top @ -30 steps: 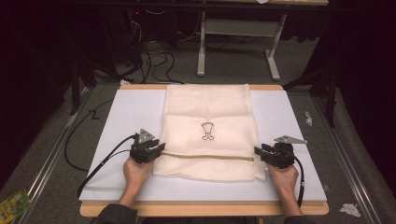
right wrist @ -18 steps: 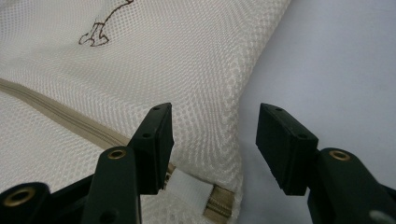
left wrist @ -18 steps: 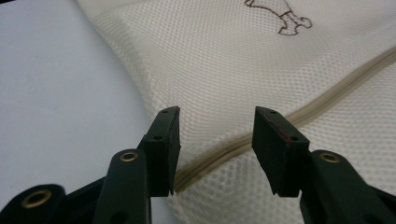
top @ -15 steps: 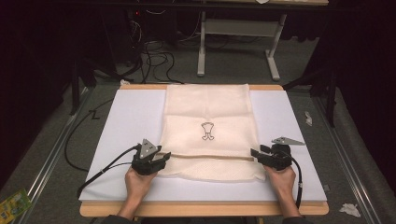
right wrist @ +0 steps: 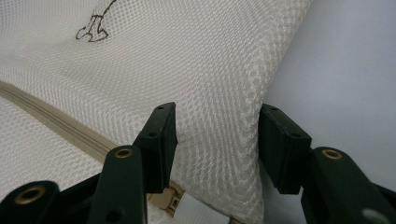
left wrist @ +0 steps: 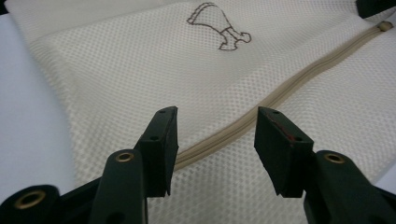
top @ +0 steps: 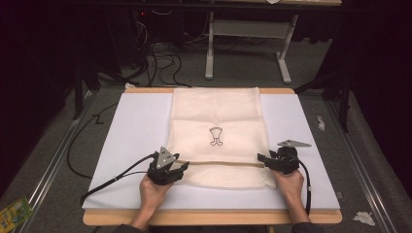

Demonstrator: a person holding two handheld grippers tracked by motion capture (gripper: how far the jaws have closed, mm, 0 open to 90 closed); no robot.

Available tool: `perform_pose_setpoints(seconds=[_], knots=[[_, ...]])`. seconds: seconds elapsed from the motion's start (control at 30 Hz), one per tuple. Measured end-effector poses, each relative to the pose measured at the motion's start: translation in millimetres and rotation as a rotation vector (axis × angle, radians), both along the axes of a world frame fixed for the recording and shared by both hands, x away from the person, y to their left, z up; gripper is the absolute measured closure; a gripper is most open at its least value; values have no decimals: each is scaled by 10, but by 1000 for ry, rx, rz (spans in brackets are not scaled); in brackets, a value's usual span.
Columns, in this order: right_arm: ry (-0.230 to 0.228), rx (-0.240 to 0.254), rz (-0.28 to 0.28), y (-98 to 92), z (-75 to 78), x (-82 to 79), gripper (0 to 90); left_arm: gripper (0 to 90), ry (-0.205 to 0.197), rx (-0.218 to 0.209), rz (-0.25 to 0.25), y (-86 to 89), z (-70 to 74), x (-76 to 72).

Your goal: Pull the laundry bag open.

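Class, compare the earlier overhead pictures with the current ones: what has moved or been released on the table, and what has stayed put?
The left gripper slid toward the person along the mesh laundry bag; its jaws have just been opening, straddling the zipper. The right gripper hardly moved, its jaws just closing slightly. The bag lies unchanged.

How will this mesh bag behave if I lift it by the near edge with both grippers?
The mesh bag is thin open-weave fabric lying flat, so it will probably droop between the left gripper and right gripper. It looks light. The zipper seam may stay slightly stiffer.

tool: black | brass-ringed screw holes | black cable | grey plate
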State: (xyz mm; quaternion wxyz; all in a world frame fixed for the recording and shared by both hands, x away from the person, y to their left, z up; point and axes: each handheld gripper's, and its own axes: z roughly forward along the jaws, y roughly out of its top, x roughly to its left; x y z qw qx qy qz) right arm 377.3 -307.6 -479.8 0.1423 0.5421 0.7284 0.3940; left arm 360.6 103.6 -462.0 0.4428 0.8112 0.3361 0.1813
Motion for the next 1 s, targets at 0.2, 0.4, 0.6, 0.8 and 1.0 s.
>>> perform_pose_setpoints(seconds=[0.2, 0.4, 0.6, 0.8, 1.0], knots=[[2, -9, 8, -3, 0, 4, 560, 488, -3, -10, -26, -175, 57, 67], [-11, -61, 19, 19, 4, -15, 645, 483, 4, -4, -61, -387, 90, 139], [-16, -97, 37, 29, 12, -22, 754, 476, 16, -14, -78, -559, 132, 258], [-14, -95, 59, 29, 14, -23, 853, 508, 38, -29, -120, -715, 172, 298], [-25, -70, 74, 4, 42, -32, 872, 504, 49, -32, -160, -854, 194, 307]])
